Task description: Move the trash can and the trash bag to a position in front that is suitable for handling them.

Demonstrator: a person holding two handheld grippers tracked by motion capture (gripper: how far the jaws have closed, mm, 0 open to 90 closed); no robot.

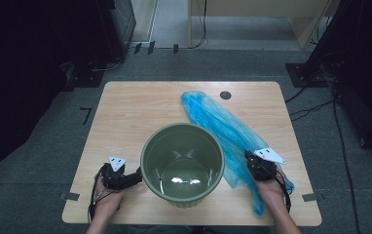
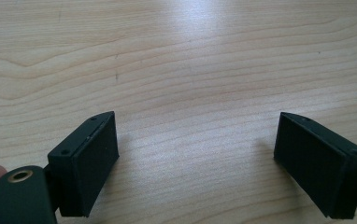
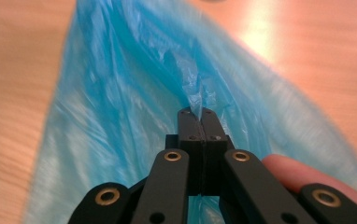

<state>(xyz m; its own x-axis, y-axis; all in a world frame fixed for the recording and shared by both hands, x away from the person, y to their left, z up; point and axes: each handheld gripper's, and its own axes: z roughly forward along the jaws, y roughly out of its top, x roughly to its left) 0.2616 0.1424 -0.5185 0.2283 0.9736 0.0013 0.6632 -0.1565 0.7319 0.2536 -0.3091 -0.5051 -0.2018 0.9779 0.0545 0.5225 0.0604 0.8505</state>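
Right gripper [image 3: 198, 113] clamped tight on a pinched fold of the blue plastic bag [image 3: 134, 93], jaws pressed together. Bag spread flat on the wooden table [image 1: 130, 105], just right of the green bucket [image 1: 182, 163]. Left gripper [image 2: 197, 163] spread wide over bare wood, left of the bucket.

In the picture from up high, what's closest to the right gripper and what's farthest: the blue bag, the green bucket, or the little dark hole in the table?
From the right gripper:
1. Blue plastic bag: pinched in its shut jaws, lying on the table's right side.
2. Green bucket: just to its left, mid-table.
3. Dark round hole: near the table's far edge.
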